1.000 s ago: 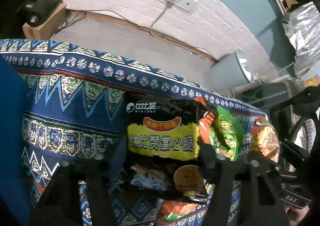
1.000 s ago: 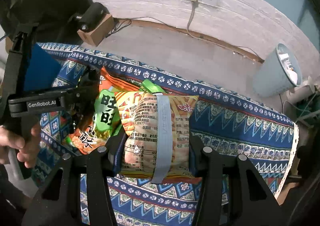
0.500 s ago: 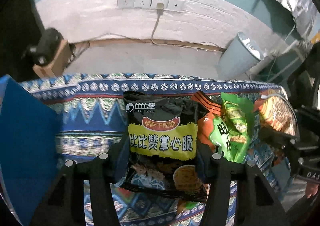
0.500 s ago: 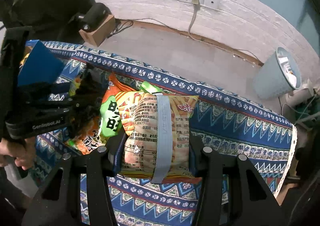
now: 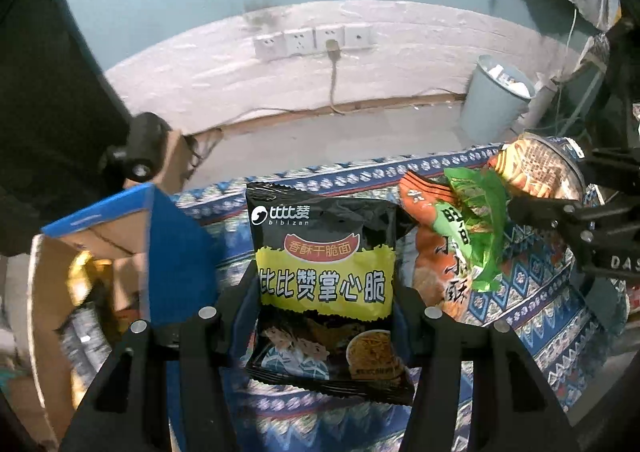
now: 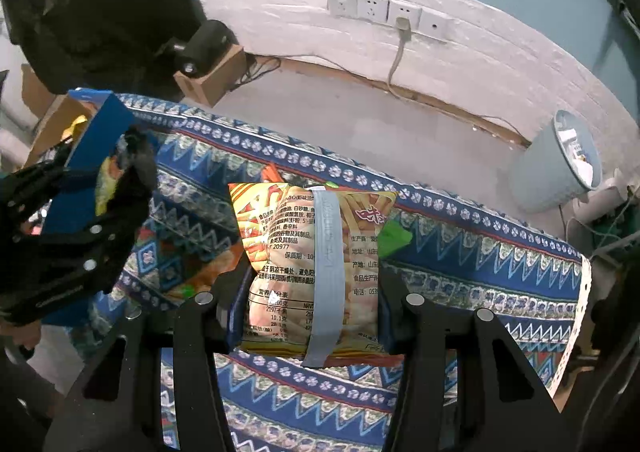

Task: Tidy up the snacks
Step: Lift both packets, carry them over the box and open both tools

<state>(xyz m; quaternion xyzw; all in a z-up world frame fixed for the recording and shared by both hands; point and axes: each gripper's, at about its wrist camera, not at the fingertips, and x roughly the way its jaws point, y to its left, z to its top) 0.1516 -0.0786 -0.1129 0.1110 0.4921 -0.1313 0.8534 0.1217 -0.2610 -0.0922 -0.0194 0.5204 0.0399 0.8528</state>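
My left gripper (image 5: 324,292) is shut on a black and yellow noodle-snack bag (image 5: 324,276), held above the patterned tablecloth (image 5: 540,316). An open blue cardboard box (image 5: 120,252) with packets inside stands just left of it. My right gripper (image 6: 310,276) is shut on a yellow and orange snack bag (image 6: 280,260), seen back side up with a grey seam. An orange bag (image 5: 440,264) and a green bag (image 5: 480,228) lie on the cloth between the grippers. The right gripper also shows in the left wrist view (image 5: 560,212), and the left gripper in the right wrist view (image 6: 80,236).
The table edge drops to a grey floor (image 6: 360,120) beyond. A pale blue waste bin (image 5: 492,100) stands at the right by the wall. A black camera on a wooden block (image 6: 204,56) sits at the far left. Wall sockets (image 5: 312,40) are behind.
My left gripper has lifted the black and yellow bag and swung left toward the blue box, which now shows its open inside. The right gripper has raised its bag slightly.
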